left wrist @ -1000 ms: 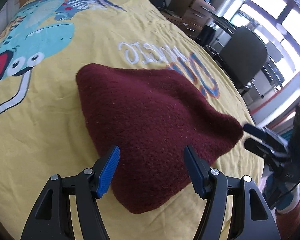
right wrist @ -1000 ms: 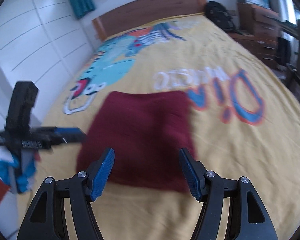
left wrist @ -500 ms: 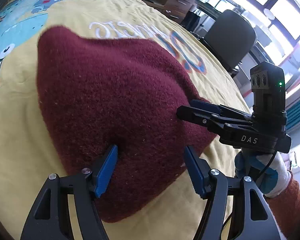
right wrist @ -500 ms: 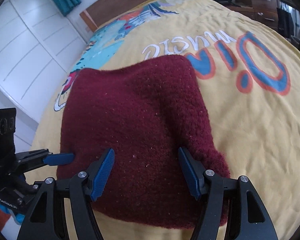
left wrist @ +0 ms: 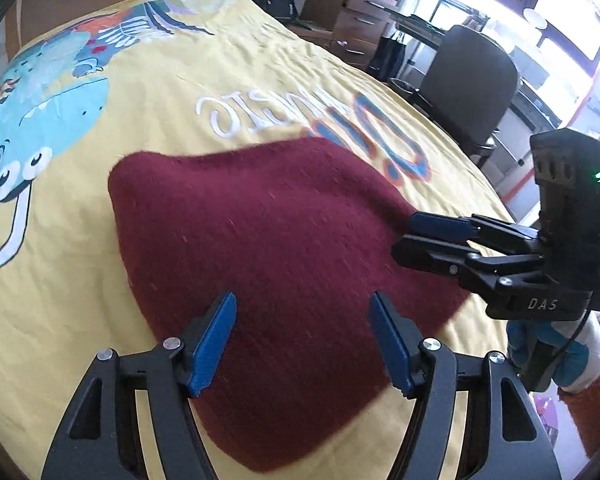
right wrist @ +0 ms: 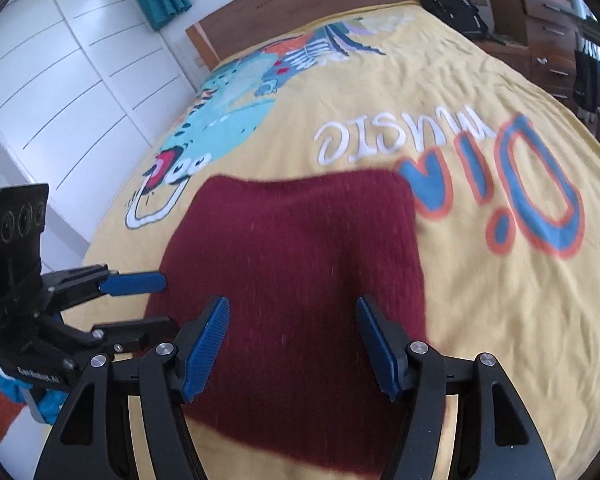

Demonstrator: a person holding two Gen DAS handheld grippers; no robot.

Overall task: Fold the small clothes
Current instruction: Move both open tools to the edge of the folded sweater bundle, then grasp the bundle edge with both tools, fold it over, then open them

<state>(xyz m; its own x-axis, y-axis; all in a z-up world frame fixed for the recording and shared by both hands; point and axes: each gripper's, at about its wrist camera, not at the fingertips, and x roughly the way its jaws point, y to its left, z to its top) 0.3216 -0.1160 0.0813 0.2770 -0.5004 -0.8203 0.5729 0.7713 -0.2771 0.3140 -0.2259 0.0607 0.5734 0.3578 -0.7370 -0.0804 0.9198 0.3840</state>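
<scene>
- The left gripper (left wrist: 302, 338) is hovering with its blue pads (left wrist: 214, 338) standing apart, nothing between them; they are framing the near edge of the maroon knit garment (left wrist: 268, 248) without pressing on it.
- The right gripper (right wrist: 294, 340) is hanging over the same garment, its fingers (right wrist: 206, 346) likewise spread and empty, near the garment's right-hand near corner.
- Seen from the left camera, the right gripper's tips are reaching in at the garment's right edge; whether they are touching the wool I cannot tell.
- The garment is lying flat as a rough rectangle on the yellow printed bedspread (right wrist: 480, 320), just this side of the white and blue lettering (right wrist: 420, 136).
- It is looking thick, fuzzy, soft and light, so it is likely going to sag and drape rather than hold shape; the knit should grip well, not slip.
- Taking hold at the two near corners, pinching the full thickness at the edge, seems the best bet for carrying a fold toward the lettering.
- A gloved hand (left wrist: 556, 354) is holding the right tool.
</scene>
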